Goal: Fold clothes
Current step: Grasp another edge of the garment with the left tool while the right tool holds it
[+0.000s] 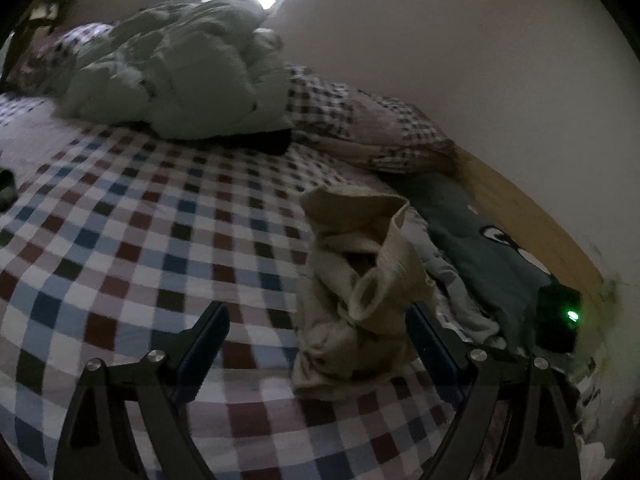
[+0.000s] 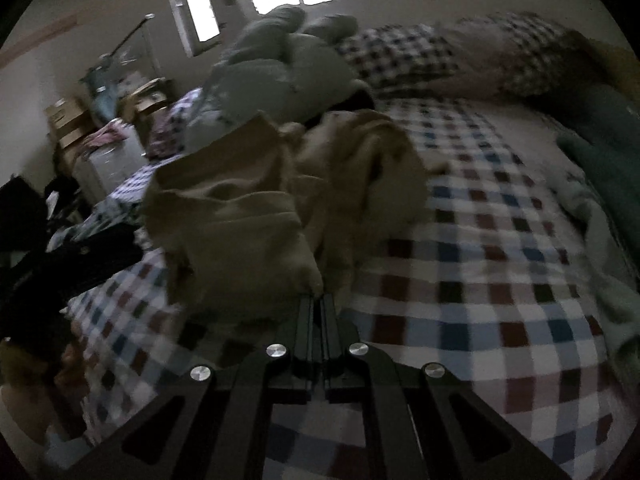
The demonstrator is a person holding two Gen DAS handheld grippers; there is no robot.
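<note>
The left claw [image 1: 318,320] stands wide, its two black fingers [image 1: 204,332] spread apart above the checked bed sheet [image 1: 132,240] of white, blue and dark red squares, with nothing pinched between them. A crumpled cream-beige fabric garment [image 1: 356,280] sits on the sheet in the gap between those fingers, nearer the right-hand one. It is bunched into a tall heap whose long axis runs away from the camera toward the far side of the bed, and a tube-like opening in it faces the camera.

In the right wrist view the right claw [image 2: 318,300] is pressed tight, its black fingers [image 2: 306,320] together on a fold of a tan-beige cloth garment [image 2: 260,208]. This cloth rises from the fingertips and spreads up and to the left in loose folds, partly off the sheet; the picture is blurred, so its exact outline is unclear.

Farther back on the bed lies a rumpled pale green quilt [image 1: 180,76], with a checked pillow [image 1: 372,128] beside it against the wall. A dark teal cushion with cartoon eyes [image 1: 480,240] lies along the wooden bed edge [image 1: 532,216]. Dark clothes [image 2: 48,248] are piled at the left edge of the right wrist view.
</note>
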